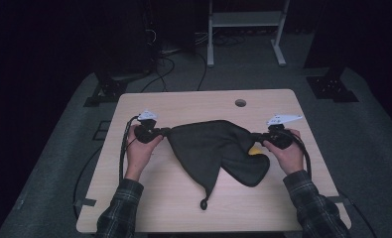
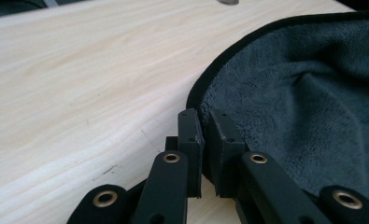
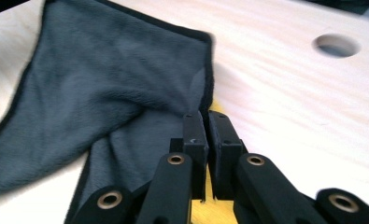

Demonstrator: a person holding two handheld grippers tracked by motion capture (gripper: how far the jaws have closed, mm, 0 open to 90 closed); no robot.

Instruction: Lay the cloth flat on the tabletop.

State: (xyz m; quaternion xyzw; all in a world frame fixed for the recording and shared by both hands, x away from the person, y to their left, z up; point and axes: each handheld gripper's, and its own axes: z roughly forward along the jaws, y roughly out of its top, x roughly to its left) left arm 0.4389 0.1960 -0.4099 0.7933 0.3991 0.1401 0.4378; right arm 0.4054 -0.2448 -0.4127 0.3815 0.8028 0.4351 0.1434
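A dark grey fleece cloth (image 1: 213, 146) with a black hem hangs stretched between my two grippers above the light wooden table (image 1: 183, 106). My left gripper (image 1: 164, 132) is shut on the cloth's left edge; in the left gripper view the jaws (image 2: 204, 122) pinch the hem of the cloth (image 2: 308, 107). My right gripper (image 1: 255, 136) is shut on the cloth's right edge; in the right gripper view the cloth (image 3: 112, 79) spreads away from the pinched jaws (image 3: 206, 122). A lower part of the cloth sags onto the table, ending in a small loop (image 1: 203, 203). A yellow thing (image 1: 253, 150) peeks out under the cloth beside the right gripper.
A round cable hole (image 1: 240, 102) sits in the table's far side, also seen as the hole (image 3: 336, 45) in the right gripper view. Bare tabletop lies in front of the cloth and to the far left. Beyond the table are a white frame (image 1: 245, 29) and floor cables.
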